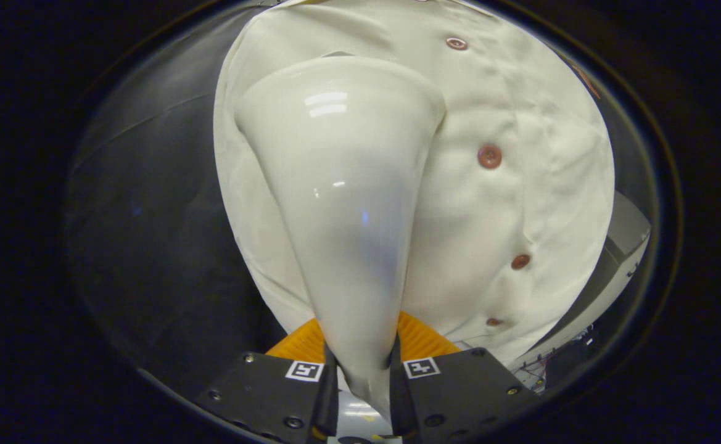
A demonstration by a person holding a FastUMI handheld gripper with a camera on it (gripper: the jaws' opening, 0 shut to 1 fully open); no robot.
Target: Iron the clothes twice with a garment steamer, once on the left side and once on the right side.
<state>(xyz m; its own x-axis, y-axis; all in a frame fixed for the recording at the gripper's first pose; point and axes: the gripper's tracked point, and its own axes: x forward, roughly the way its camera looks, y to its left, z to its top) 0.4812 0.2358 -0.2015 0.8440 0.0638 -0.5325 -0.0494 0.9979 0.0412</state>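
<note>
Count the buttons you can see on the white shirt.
4 buttons run down the shirt, beside the steamer head held between the gripper fingers: top, second, third, lowest near the hem. More may lie hidden above.

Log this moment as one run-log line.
tool shut on steamer head | head against white shirt | beside button row | pass underway

Steamer head hides the shirt cloth behind it and where its face meets that cloth, its narrow neck drops out of sight between the claw fingers, the shirt's collar is cut off, clutter beyond the hem too small to tell.
</note>
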